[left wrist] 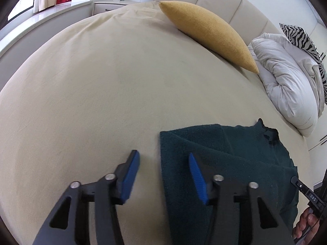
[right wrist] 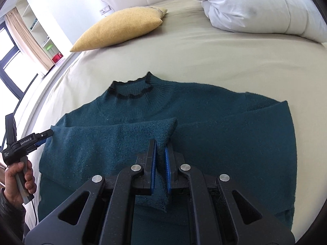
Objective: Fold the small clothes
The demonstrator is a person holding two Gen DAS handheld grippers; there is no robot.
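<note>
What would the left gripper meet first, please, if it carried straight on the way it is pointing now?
Probably the beige bedsheet. The left gripper, jaws open, straddles the left edge of the teal sweater, so its right jaw may brush the knit first. Depth is unclear.

Your left wrist camera sits low and close over the bed [left wrist: 85,94], looking forward along the left gripper [left wrist: 163,163] toward the headboard at 12 o'clock. Your right wrist camera looks steeply down along the right gripper [right wrist: 160,153], close above the sweater [right wrist: 224,126]. Both views share the sweater, at 4 o'clock in the left view, the yellow pillow [left wrist: 206,32], the white duvet [left wrist: 286,77] and the window side.
</note>
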